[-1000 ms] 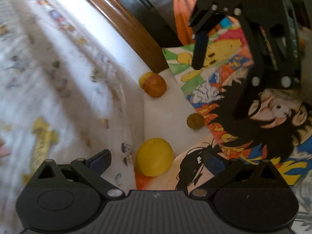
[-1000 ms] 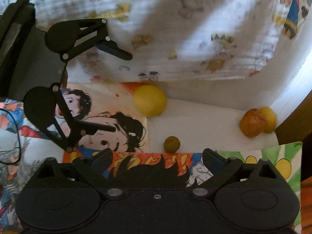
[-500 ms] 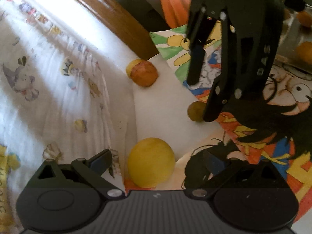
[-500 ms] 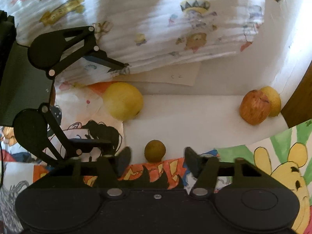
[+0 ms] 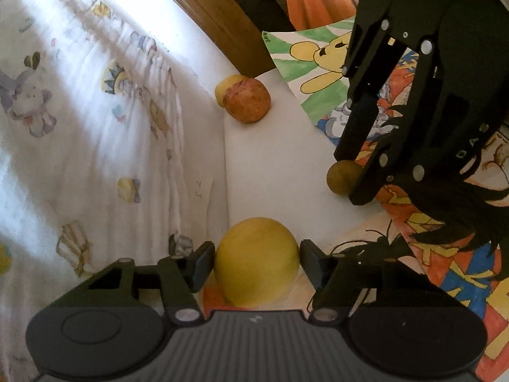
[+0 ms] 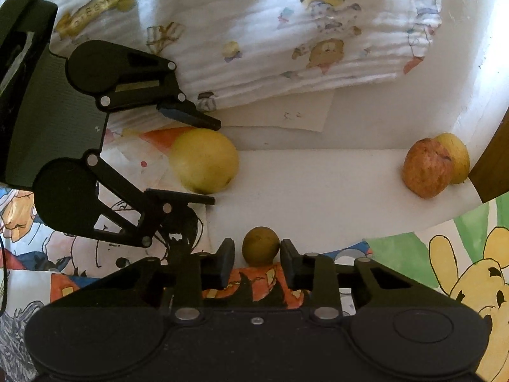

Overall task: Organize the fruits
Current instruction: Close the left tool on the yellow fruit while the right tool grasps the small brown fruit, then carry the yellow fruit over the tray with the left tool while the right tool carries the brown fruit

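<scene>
A large yellow fruit [image 5: 256, 264] rests on the white surface [image 5: 273, 159], and my left gripper [image 5: 256, 262] is shut on it, a finger pressed to each side. The right wrist view shows the same grip on the large yellow fruit [image 6: 203, 160] by my left gripper [image 6: 216, 161]. My right gripper [image 6: 257, 261] is shut on a small brown-green fruit [image 6: 261, 245] at the edge of a cartoon drawing. From the left wrist view, my right gripper [image 5: 350, 176] comes down over the small fruit [image 5: 340, 176]. A red apple [image 6: 428, 167] and a yellow fruit [image 6: 456, 156] touch each other in the far corner.
A white cloth with cartoon prints [image 5: 79, 127] lies bunched along the left side. Coloured cartoon drawings [image 6: 461, 270] cover the surface under both grippers. A brown wooden edge [image 5: 203, 9] runs behind the red apple [image 5: 246, 105]. A loose paper sheet [image 6: 286, 116] peeks from under the cloth.
Both grippers moved forward and narrowed from wide open. The left closed on the large yellow fruit, the right on the small brown-green fruit.
</scene>
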Available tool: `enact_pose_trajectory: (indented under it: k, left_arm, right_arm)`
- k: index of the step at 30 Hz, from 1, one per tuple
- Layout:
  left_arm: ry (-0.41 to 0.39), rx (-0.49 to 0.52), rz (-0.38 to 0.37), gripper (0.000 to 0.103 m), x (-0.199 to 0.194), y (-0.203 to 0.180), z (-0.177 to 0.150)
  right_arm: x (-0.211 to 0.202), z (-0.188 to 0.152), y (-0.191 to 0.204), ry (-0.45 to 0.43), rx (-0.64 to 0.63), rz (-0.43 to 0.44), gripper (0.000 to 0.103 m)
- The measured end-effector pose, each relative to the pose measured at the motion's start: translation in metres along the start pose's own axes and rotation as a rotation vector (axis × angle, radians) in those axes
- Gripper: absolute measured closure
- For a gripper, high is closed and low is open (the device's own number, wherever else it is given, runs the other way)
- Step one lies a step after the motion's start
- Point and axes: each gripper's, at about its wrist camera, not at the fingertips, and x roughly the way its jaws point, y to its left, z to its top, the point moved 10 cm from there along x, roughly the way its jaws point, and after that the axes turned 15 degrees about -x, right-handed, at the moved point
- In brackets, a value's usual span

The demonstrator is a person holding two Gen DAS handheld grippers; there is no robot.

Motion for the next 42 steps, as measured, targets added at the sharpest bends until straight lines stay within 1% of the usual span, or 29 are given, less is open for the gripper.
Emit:
enact_pose_trajectory:
  k: [3, 9, 13, 20, 24, 27, 35, 37, 42]
  left_arm:
    - [0.005, -0.013, -0.001, 0.041, -0.003, 0.0, -0.002]
    - [0.016, -0.039, 0.008, 0.042, -0.003, 0.002, -0.002]
    - [0.028, -0.094, 0.016, 0.043, -0.007, 0.003, -0.002]
    - [0.044, -0.261, -0.046, 0.043, -0.023, 0.001, -0.006]
    - [0.068, -0.326, -0.083, 0.043, -0.033, -0.004, -0.008]
    - [0.086, -0.392, -0.117, 0.043, -0.039, -0.006, -0.01]
    - [0.117, -0.543, -0.211, 0.043, -0.064, -0.027, -0.014]
    - [0.117, -0.577, -0.235, 0.043, -0.072, -0.033, -0.013]
    - [0.086, -0.634, -0.287, 0.043, -0.093, -0.052, -0.008]
  right_arm:
    - [0.001, -0.002, -0.002, 0.0, 0.017, -0.006, 0.075]
    - [0.0, -0.004, -0.002, 0.002, 0.037, -0.013, 0.075]
    - [-0.005, -0.005, -0.001, 0.009, 0.058, -0.014, 0.075]
    - [-0.025, -0.011, 0.006, 0.003, 0.088, -0.035, 0.075]
    - [-0.041, -0.016, 0.011, -0.007, 0.107, -0.046, 0.075]
    - [-0.052, -0.019, 0.014, -0.019, 0.116, -0.054, 0.075]
    - [-0.089, -0.031, 0.035, -0.05, 0.161, -0.069, 0.075]
    - [-0.099, -0.035, 0.039, -0.059, 0.178, -0.075, 0.075]
    - [-0.128, -0.051, 0.041, -0.091, 0.229, -0.102, 0.075]
